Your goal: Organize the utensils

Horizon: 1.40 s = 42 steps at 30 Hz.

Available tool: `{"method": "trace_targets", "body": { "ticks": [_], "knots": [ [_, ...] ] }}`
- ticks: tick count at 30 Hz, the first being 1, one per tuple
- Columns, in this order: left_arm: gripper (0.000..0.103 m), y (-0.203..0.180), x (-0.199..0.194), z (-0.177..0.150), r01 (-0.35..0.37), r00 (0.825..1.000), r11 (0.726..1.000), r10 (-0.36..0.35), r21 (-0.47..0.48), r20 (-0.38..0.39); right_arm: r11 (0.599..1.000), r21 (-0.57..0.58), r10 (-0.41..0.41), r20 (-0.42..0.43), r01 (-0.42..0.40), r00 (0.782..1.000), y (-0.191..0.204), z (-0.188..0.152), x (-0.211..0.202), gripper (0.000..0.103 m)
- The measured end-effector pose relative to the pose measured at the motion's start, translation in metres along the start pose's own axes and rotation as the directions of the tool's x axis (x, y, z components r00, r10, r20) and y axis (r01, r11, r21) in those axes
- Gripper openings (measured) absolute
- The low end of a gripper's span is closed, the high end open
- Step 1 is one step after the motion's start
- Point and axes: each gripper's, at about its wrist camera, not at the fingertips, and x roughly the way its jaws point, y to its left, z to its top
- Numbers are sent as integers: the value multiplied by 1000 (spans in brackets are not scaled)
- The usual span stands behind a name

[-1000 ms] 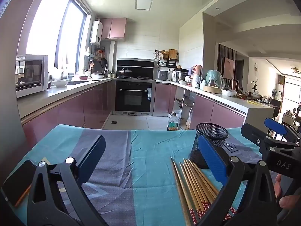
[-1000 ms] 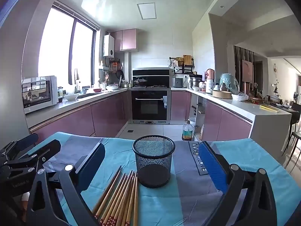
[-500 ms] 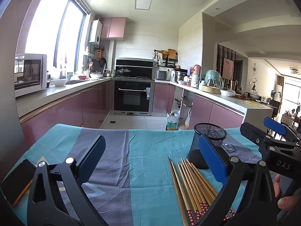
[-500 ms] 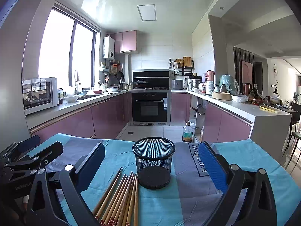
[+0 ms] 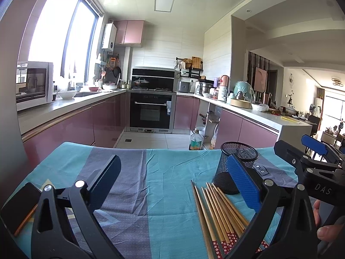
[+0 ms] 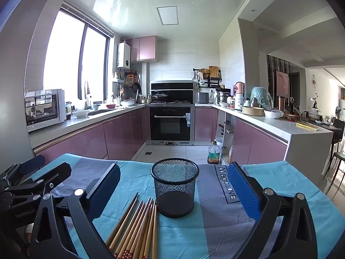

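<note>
A table covered by a blue and grey striped cloth (image 6: 215,233) is seen from two gripper cameras, with a kitchen of pink cabinets behind it.

From the right wrist, the right gripper (image 6: 172,185) is held above the cloth with its jaws spread wide and nothing between them. A black mesh cup (image 6: 174,186) stands upright on the cloth, framed between the two fingers. A fan of wooden chopsticks (image 6: 135,231) lies flat just left of the cup, tips pointing toward it (the nearest ones seem to touch its base, though this cannot be told for sure). The left gripper (image 6: 32,172) is seen at the far left edge.

From the left wrist, the left gripper (image 5: 172,177) is likewise held wide open and empty over bare cloth. The chopsticks (image 5: 217,211) lie to the right, partly behind the right finger, with the cup (image 5: 235,170) standing just beyond them. The right gripper (image 5: 306,151) is seen at the right edge, and fingertips of a hand (image 5: 325,231) show below it. A dark phone (image 5: 19,207) lies at the cloth's left edge.
</note>
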Motion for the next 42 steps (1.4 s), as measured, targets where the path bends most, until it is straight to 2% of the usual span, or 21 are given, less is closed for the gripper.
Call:
{"method": "trace_targets", "body": {
  "ticks": [42],
  "knots": [
    [97, -3, -4, 3, 18, 1000, 1000, -18, 4, 1, 1000, 7, -1, -1, 1, 1000, 1, 2, 0, 96]
  ]
}}
